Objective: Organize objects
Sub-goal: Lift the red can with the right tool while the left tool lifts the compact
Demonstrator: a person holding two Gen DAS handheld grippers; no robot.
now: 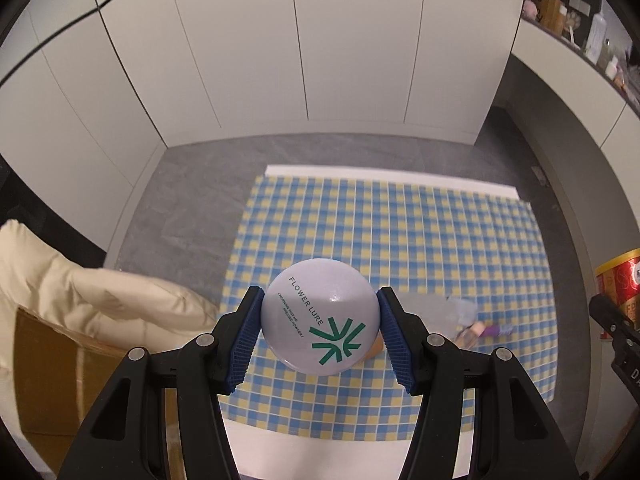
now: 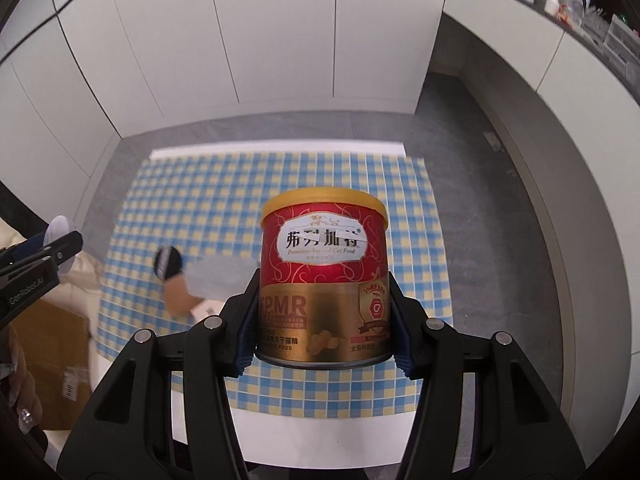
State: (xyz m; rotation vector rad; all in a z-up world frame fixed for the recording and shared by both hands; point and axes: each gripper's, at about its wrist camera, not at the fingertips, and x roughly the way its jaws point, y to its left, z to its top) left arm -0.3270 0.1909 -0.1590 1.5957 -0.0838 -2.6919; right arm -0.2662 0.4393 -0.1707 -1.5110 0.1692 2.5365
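Note:
My left gripper (image 1: 320, 320) is shut on a round pale lilac powder compact (image 1: 319, 322) with green lettering, held high above the checked tablecloth (image 1: 400, 240). My right gripper (image 2: 322, 312) is shut on a red and gold cat food can (image 2: 324, 276) with a yellow lid, also well above the tablecloth (image 2: 240, 184). On the cloth below lie a blurred clear bag with small cosmetics (image 1: 468, 320), seen from the right as a black round item (image 2: 168, 262), a clear bag (image 2: 220, 272) and a tan item (image 2: 178, 296). The can's edge (image 1: 618, 280) shows at the left view's right side.
White cabinet doors (image 1: 280, 60) stand behind the table on a grey floor (image 1: 180, 208). A cream cushion (image 1: 80, 292) and a cardboard box (image 1: 52, 380) sit at the left. A cluttered shelf (image 1: 580, 20) runs along the upper right. The other gripper (image 2: 36, 264) shows at the left.

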